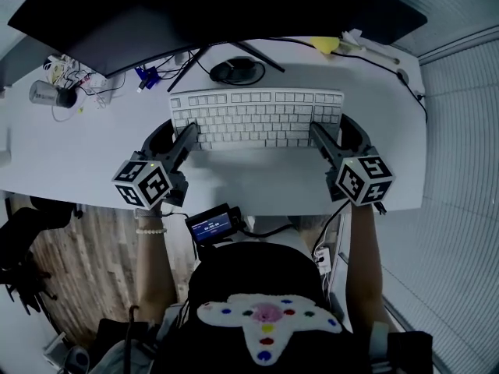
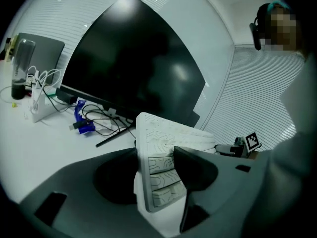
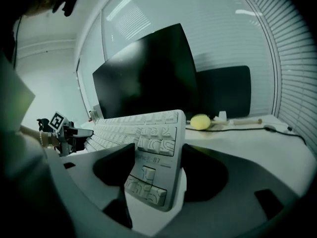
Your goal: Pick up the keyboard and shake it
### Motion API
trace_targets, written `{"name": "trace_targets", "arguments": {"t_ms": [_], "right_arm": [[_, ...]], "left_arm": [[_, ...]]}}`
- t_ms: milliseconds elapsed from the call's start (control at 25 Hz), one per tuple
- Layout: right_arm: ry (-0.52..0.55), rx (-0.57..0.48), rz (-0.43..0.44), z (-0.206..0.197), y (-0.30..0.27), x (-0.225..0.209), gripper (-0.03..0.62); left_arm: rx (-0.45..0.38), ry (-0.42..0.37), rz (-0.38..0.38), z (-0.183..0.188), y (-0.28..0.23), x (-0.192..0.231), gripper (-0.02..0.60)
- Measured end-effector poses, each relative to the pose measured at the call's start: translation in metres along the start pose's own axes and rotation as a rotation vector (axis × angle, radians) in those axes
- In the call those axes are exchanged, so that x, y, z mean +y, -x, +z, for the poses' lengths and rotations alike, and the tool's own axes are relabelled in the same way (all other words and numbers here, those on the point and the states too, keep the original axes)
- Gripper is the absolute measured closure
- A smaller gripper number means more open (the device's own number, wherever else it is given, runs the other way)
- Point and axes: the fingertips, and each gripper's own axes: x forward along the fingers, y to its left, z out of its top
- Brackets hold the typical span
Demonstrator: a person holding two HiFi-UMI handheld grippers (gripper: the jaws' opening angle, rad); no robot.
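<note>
Spanning the middle of the head view, the white keyboard (image 1: pixel 257 118) sits keys-up over the desk (image 1: pixel 93 158), with each short end taken between a pair of tongs. The left tongs (image 1: pixel 189 136) are closed on its left end and the right tongs (image 1: pixel 323 135) on its right end. In the left gripper view the keyboard (image 2: pixel 166 133) fills the gap of the left tongs (image 2: pixel 154 153), one jaw against the keyed face and the other behind the case. In the right gripper view the keyboard (image 3: pixel 148 125) is held the same way by the right tongs (image 3: pixel 157 150). Whether it is clear of the desk I cannot tell.

The main risk, as I judge it, is the shallow bite. Only the outermost keys are held, and keycaps are smooth and give under pressure. A hard shake could let one end slide out and drop the keyboard onto the desk, while squeezing harder to prevent that could pop a cap. If the two hands move out of step, the case twists between them.

Just above the keyboard in the head view sits a dark round object (image 1: pixel 236 71), with the black monitor (image 1: pixel 156 14) over it, and a swing away from the person could knock either. A cable tangle with a blue plug (image 1: pixel 146 75) lies at upper left and a yellow object (image 1: pixel 326 45) at upper right, both near enough to be swept.
</note>
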Motion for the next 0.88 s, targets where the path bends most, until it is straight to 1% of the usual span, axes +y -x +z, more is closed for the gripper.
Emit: {"name": "trace_targets", "arguments": {"t_ms": [240,320,360,400,480,520,560,640,800,880], "right_arm": [[0.085,-0.295,-0.008,0.009,0.027,0.011,0.284],[0.119,-0.386,-0.016,0.016,0.023,0.012,0.284],[0.128,-0.389,-0.018,0.015,0.018,0.011,0.284],[0.123,-0.334,-0.021,0.008,0.017,0.01,0.284],[0.076,-0.118,-0.03,-0.009,0.023,0.008,0.284],[0.055,-0.034,-0.032,-0.011,0.021,0.006,0.284],[0.045,0.006,-0.034,-0.008,0.013,0.004,0.284],[0.044,-0.006,-0.034,0.0,-0.001,-0.001,0.284],[0.061,-0.081,-0.036,-0.003,0.001,-0.001,0.284],[0.053,-0.074,-0.033,-0.004,0.001,-0.001,0.284]], "left_arm": [[-0.205,-0.226,-0.06,0.027,0.018,-0.022,0.347],[-0.269,-0.288,-0.081,0.039,0.015,-0.019,0.347],[-0.27,-0.284,-0.083,0.037,0.011,-0.015,0.347],[-0.23,-0.233,-0.074,0.023,0.01,-0.012,0.345],[-0.078,-0.048,-0.036,-0.019,0.015,-0.012,0.345],[-0.03,0.01,-0.022,-0.026,0.011,-0.008,0.345],[-0.015,0.028,-0.016,-0.022,0.002,0.0,0.345],[-0.031,0.003,-0.019,-0.009,-0.012,0.012,0.344],[-0.083,-0.064,-0.038,-0.005,-0.01,0.01,0.344],[-0.079,-0.066,-0.033,-0.004,-0.009,0.009,0.344]]}}
